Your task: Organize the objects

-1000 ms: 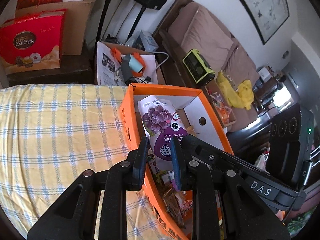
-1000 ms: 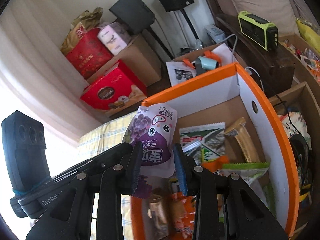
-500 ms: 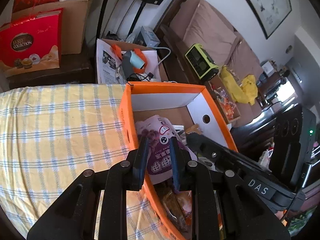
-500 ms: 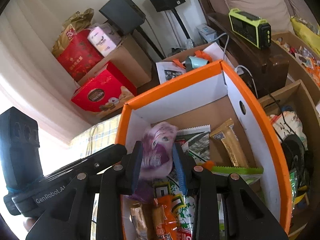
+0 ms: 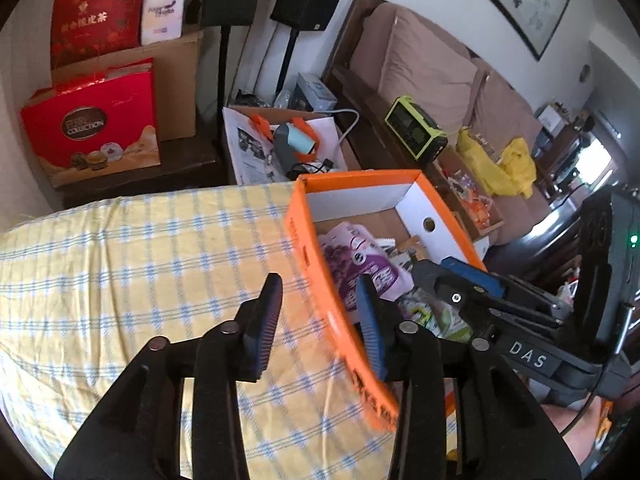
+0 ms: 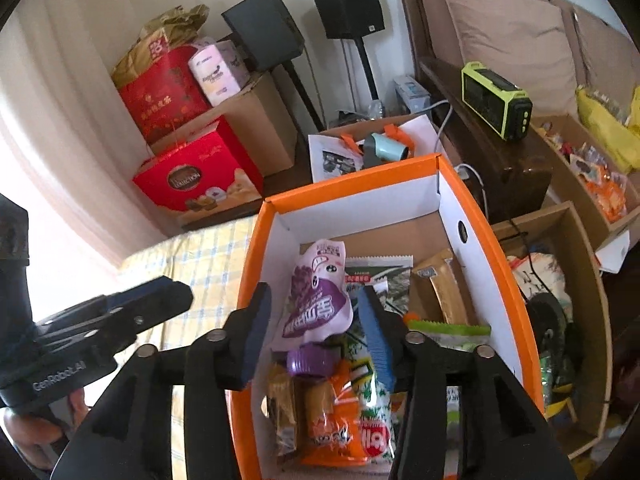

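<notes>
A purple grape-jelly pouch (image 6: 316, 296) lies inside the orange box (image 6: 352, 184) on top of other snack packets (image 6: 332, 420). My right gripper (image 6: 316, 332) hovers over it with its jaws opening; the pouch shows between the fingers, but the pads are off it. In the left wrist view the pouch (image 5: 352, 256) rests against the left wall of the box (image 5: 360, 176). My left gripper (image 5: 320, 320) is above that wall, its jaws opening too and holding nothing. Each gripper shows at the edge of the other's view.
The box stands on a yellow checked cloth (image 5: 140, 260). Behind it are red gift boxes (image 5: 92, 120), a carton of papers (image 5: 280, 144), speakers and a sofa. A green radio (image 6: 496, 100) sits on a dark cabinet. A cardboard tray (image 6: 580, 280) of clutter stands to the right.
Both grippers were shut on the purple pouch and lowered it into the box. Now both have spread their jaws and pulled back and up, leaving the pouch lying in the box.
</notes>
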